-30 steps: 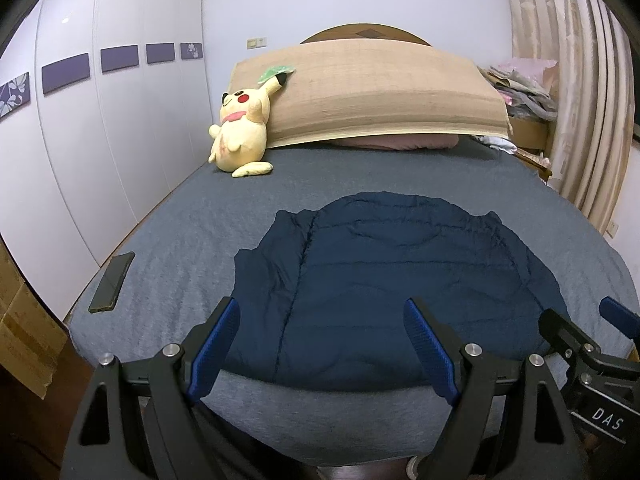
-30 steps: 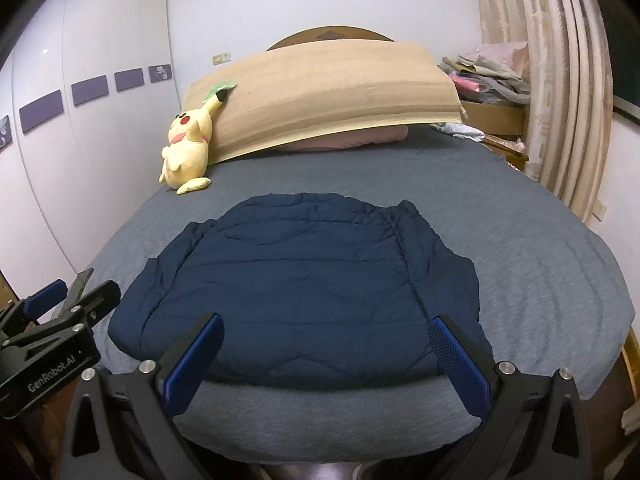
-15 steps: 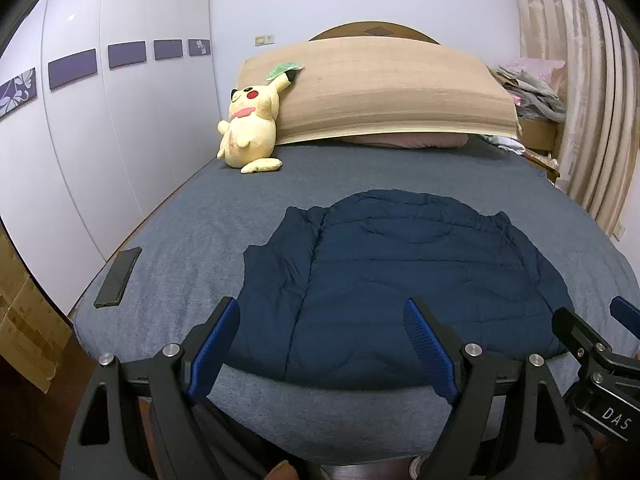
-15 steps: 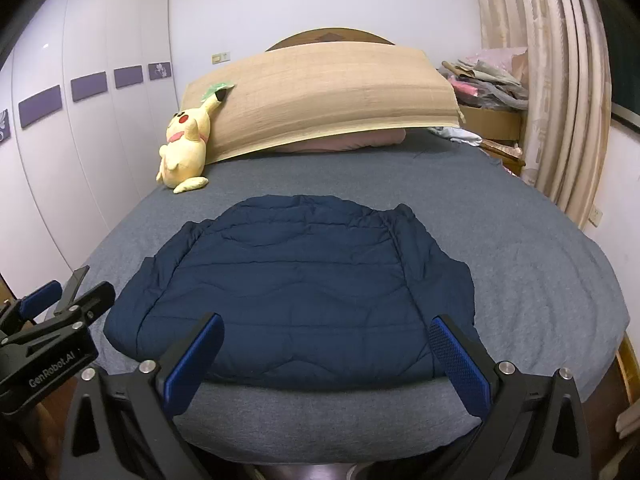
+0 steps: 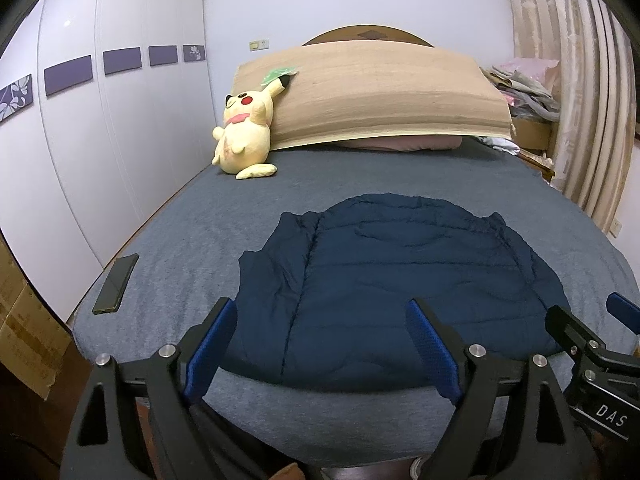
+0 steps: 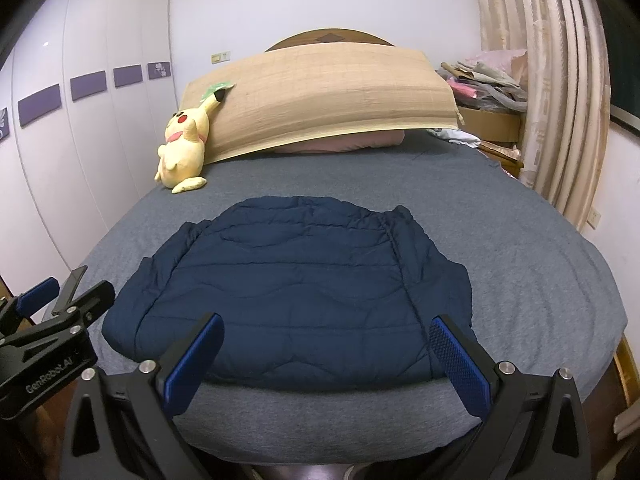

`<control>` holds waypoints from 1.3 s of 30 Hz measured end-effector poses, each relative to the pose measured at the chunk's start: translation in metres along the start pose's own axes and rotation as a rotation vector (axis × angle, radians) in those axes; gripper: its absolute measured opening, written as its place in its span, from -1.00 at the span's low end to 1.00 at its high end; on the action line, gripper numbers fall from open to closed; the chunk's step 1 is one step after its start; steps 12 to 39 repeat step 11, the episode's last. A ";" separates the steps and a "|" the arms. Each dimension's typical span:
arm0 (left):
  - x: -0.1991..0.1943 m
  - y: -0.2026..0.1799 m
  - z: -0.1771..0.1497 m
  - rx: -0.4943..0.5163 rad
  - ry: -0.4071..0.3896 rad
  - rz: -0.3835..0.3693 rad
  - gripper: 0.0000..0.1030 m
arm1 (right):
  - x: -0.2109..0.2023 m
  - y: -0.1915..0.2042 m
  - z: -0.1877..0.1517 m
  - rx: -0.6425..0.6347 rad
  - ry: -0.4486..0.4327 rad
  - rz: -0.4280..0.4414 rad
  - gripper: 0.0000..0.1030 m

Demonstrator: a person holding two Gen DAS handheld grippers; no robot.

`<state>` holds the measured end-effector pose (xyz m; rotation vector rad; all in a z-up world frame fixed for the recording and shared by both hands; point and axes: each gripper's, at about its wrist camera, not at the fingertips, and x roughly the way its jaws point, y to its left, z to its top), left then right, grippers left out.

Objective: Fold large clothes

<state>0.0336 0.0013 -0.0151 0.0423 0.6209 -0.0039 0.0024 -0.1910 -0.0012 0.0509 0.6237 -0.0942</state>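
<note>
2 grippers, left gripper [image 5: 322, 336] widening, right gripper [image 6: 326, 350] spread, empty

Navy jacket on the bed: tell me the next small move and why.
Probably lower both grippers to the near hem. The navy jacket lies flat and unfolded on the grey bed; the left gripper, its jaws opening, and the right gripper hang wide above the hem, touching nothing.

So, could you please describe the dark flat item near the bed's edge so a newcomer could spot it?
Start at the grey bed. Left of the navy jacket, by the wardrobe-side edge, lies a slim black phone-like slab. It is the only hard, glossy thing there.
</note>
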 end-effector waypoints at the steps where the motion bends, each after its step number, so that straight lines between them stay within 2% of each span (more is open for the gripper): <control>1: 0.000 0.000 0.000 -0.001 0.001 0.000 0.69 | 0.000 0.000 0.000 -0.001 0.001 0.000 1.00; 7: 0.000 0.001 0.000 -0.014 -0.006 -0.041 0.71 | 0.000 0.000 -0.001 -0.005 0.001 -0.002 1.00; 11: -0.006 -0.002 0.000 0.004 -0.046 -0.020 0.82 | 0.001 0.000 -0.001 -0.004 0.000 -0.004 1.00; 39: -0.006 -0.002 0.000 0.004 -0.046 -0.020 0.82 | 0.001 0.000 -0.001 -0.004 0.000 -0.004 1.00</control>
